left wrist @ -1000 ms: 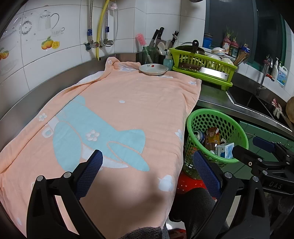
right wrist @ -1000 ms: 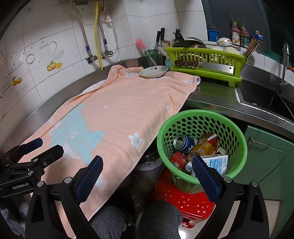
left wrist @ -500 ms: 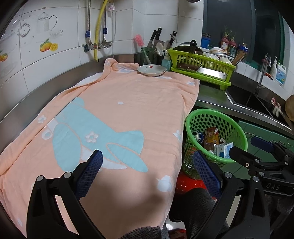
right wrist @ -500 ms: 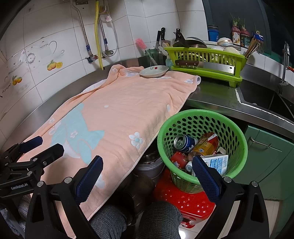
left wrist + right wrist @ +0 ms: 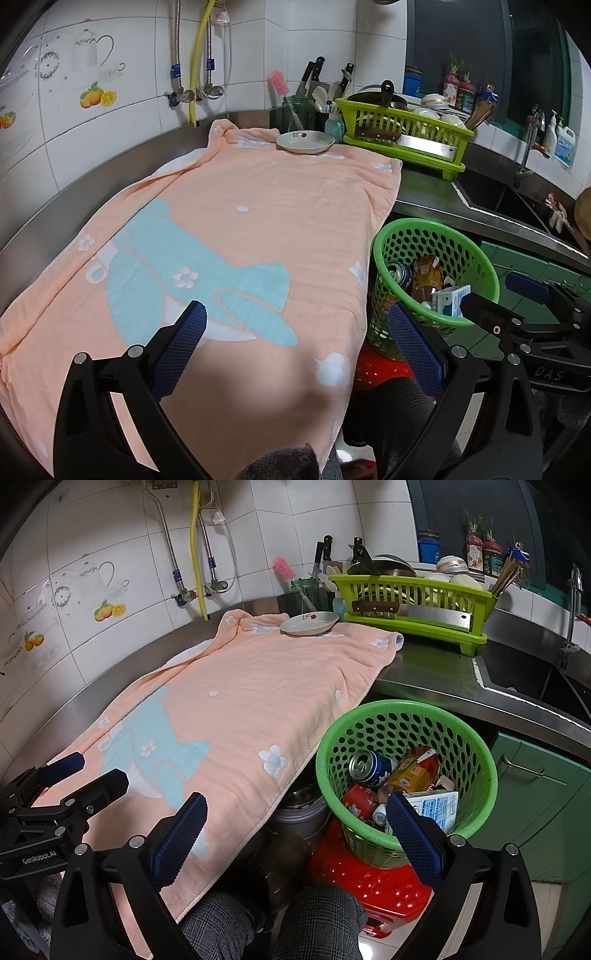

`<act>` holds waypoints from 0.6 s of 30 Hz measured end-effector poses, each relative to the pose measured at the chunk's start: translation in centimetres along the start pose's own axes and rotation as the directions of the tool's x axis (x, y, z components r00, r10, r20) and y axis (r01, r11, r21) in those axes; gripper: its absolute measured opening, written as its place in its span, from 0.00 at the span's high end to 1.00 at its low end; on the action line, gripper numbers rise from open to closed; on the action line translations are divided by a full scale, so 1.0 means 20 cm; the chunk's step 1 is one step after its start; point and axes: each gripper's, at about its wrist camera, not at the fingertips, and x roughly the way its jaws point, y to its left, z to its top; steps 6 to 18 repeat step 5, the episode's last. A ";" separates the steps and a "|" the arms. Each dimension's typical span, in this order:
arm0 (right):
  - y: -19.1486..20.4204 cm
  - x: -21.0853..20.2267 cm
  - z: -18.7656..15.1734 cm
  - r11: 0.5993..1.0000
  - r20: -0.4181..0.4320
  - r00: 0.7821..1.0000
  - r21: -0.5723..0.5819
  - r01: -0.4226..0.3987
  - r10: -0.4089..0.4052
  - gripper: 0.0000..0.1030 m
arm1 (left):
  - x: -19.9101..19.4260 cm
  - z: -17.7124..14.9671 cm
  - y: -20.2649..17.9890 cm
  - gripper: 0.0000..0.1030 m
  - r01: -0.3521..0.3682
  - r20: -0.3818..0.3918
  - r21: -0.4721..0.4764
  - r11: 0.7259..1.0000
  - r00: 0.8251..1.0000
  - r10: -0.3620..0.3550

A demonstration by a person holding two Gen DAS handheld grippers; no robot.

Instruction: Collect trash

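A green perforated basket (image 5: 476, 746) (image 5: 384, 236) stands on a red stool (image 5: 369, 882) beside the counter. It holds a blue can (image 5: 369, 766), an orange snack packet (image 5: 415, 771), a red can (image 5: 360, 801) and a white carton (image 5: 434, 806). My left gripper (image 5: 295, 343) is open and empty over the peach towel (image 5: 251, 229). My right gripper (image 5: 295, 827) is open and empty, near the basket's front left. Each gripper shows in the other's view: the right one (image 5: 532, 317), the left one (image 5: 70, 786).
A white plate (image 5: 305, 141) lies on the towel's far end. Behind it stand a knife holder (image 5: 314, 107) and a lime dish rack (image 5: 402, 125) with a cleaver. A sink (image 5: 517, 199) is at the right. A metal pot (image 5: 301, 805) sits under the counter edge.
The left wrist view has shifted slightly left and back. The right gripper has hardly moved. Both grippers stay open and empty.
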 end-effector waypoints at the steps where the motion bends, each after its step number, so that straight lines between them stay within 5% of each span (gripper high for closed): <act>1: 0.00 0.00 0.00 1.000 0.000 1.000 0.001 0.000 0.000 0.09 | 0.00 0.00 0.01 0.06 0.000 -0.001 -0.002 1.000 1.000 0.000; 18: -0.02 0.00 0.01 1.000 0.001 1.000 0.007 0.003 -0.003 0.09 | 0.00 0.00 0.02 0.06 -0.005 -0.002 -0.008 1.000 1.000 0.005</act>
